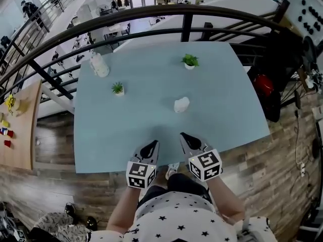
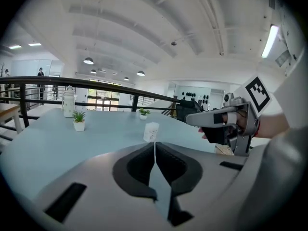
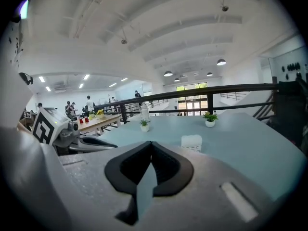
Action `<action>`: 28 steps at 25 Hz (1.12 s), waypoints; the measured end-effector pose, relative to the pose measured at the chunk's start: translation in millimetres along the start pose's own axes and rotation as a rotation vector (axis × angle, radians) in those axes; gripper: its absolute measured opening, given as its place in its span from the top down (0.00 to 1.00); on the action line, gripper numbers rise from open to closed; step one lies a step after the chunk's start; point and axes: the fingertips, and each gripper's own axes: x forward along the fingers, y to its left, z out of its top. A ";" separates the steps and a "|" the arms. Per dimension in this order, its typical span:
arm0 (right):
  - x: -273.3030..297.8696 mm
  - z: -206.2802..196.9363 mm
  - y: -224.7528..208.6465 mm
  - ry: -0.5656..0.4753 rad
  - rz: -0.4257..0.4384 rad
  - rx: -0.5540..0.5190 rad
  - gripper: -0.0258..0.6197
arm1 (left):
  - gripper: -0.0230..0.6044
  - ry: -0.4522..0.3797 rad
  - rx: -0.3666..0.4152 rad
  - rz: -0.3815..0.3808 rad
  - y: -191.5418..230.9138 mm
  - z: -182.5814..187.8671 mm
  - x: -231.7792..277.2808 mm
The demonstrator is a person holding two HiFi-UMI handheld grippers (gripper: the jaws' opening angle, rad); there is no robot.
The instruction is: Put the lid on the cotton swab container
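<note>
Left tongs (image 2: 154, 145) pressed together, empty, facing the cotton swab container (image 2: 151, 132).

Pale blue table (image 1: 126, 125) at centre on wood plank floor (image 1: 272, 185). Black metal railing (image 1: 186, 21) curving along far edge, open lower level beyond. On table: small potted plant (image 1: 118, 88) left, second plant (image 1: 190, 61) far right, white bottle (image 1: 99, 64) far left. Wooden side table (image 1: 20, 135) at left. White ribbed ceiling (image 2: 144, 28), round pendant lamps (image 2: 88, 60), strip light (image 2: 270, 40) right. Glass doors (image 3: 192, 105) far back.
</note>
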 end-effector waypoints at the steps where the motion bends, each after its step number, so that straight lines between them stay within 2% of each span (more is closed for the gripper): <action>1: -5.5 -0.9 6.9 -0.009 0.000 0.000 0.95 | 0.95 -0.007 -0.001 -0.002 -3.2 -1.0 -8.5; 16: -90.9 -32.4 83.5 -0.072 -0.007 -0.036 0.95 | 0.96 -0.066 -0.013 0.010 -56.0 -32.0 -111.1; 28: -119.6 -35.7 110.8 -0.121 0.022 -0.054 0.95 | 0.96 -0.097 0.004 0.004 -81.2 -38.4 -139.6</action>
